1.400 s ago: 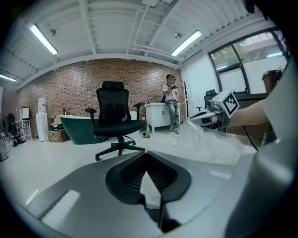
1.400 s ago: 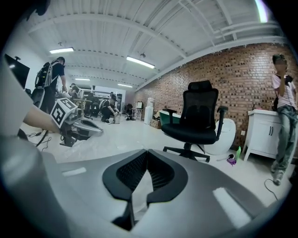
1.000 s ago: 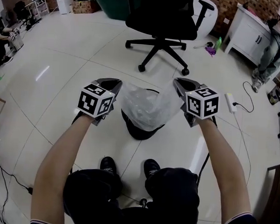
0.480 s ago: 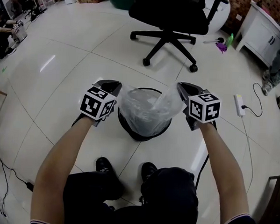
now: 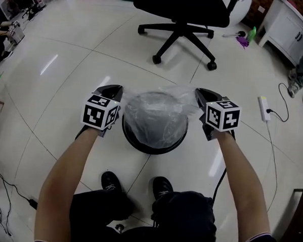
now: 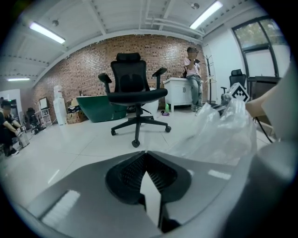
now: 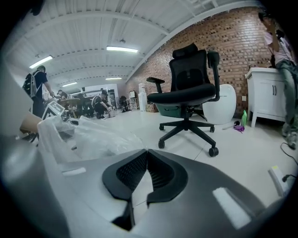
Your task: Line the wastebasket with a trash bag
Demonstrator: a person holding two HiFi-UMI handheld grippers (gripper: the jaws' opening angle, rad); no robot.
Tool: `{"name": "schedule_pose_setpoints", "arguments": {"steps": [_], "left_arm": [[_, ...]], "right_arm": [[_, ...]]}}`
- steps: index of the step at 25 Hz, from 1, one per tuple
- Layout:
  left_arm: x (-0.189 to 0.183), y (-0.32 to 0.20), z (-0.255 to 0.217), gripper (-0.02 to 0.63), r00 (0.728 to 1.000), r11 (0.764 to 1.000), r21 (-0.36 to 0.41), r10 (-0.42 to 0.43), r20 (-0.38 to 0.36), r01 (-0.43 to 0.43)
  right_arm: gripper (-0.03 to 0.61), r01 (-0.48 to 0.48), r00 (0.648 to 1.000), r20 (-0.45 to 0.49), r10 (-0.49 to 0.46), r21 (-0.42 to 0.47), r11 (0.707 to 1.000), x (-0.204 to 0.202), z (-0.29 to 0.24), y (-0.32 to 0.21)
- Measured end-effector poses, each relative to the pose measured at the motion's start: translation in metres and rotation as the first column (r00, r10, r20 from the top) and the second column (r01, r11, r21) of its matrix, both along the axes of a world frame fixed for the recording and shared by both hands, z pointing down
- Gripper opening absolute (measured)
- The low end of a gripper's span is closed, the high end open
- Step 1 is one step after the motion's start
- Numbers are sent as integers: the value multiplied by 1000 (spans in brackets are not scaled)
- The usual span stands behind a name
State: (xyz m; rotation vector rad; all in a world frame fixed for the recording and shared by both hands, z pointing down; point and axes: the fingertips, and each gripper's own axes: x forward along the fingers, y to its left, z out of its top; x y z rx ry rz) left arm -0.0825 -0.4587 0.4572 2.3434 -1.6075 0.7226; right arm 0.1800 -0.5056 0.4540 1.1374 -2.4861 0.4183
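Bright, even light from ceiling tube lights (image 6: 205,14); glare streaks on the glossy floor (image 5: 48,64) at upper left; strong fisheye curvature, dark vignetted corners; close foreground soft in both gripper views.

The floor (image 5: 56,103) is white, shiny tile. A black bin (image 5: 150,149) stands on it in the middle, with a clear bag (image 5: 154,113) over its top. A black chair (image 5: 179,33) on wheels stands at the top. A white power strip (image 5: 264,108) lies at the right. Two black shoes (image 5: 111,181) stand at the bottom middle. Thin wires (image 5: 2,206) lie at the lower left. A green bottle (image 5: 253,34) stands at the upper right.
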Motion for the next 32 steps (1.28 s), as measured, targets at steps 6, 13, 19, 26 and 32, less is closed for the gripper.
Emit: {"name": "schedule_pose_setpoints", "arguments": {"steps": [6, 13, 19, 26, 32], "left_arm": [[-16, -6, 26, 11, 999, 998, -43, -42, -19, 41], [-24, -3, 63, 11, 998, 991, -121, -56, -10, 55], [-29, 7, 81, 11, 998, 982, -181, -57, -4, 55], [-29, 35, 93, 12, 999, 968, -250, -32, -4, 30], [-21, 60, 88, 12, 998, 956, -291, 34, -43, -45]], "right_arm": [[3, -23, 1000, -18, 22, -39, 999, 10, 28, -7], [3, -25, 999, -39, 21, -104, 994, 13, 65, 0], [3, -23, 998, -55, 15, -160, 987, 18, 93, 14], [3, -16, 999, -51, 6, -193, 981, 19, 104, 38], [3, -11, 999, -46, 3, -184, 983, 16, 98, 57]]}}
